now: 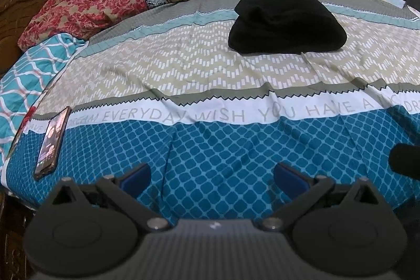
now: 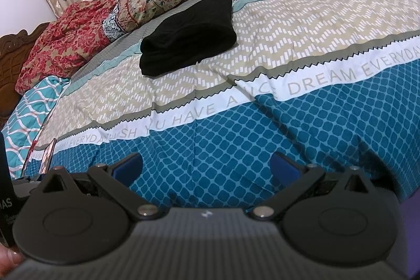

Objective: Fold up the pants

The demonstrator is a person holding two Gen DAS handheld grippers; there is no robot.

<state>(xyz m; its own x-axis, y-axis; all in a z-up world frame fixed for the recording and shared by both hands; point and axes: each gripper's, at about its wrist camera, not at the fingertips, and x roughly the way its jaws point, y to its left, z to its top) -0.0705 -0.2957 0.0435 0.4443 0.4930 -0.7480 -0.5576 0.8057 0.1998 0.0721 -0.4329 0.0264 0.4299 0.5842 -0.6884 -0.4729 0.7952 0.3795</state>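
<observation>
We saw both tongs, left [image 1: 212, 175] and right [image 2: 206, 164], spread wide and empty over the bed [image 1: 223, 148]. Black pants [image 1: 286, 24] lay folded at 1 o'clock in the left view, 11 o'clock in the right; phone [image 1: 51, 141] at 9 o'clock.

Black tongs [image 1: 212, 176], blue pads [image 1: 136, 175], silver screws [image 1: 155, 223].

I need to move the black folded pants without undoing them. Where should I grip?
Grip the black pants at the thick rolled fold edge facing you, coming in low from the near side. Its layers bunch there, so one pinch likely catches all. Both hand-held grippers are open and empty.
</observation>
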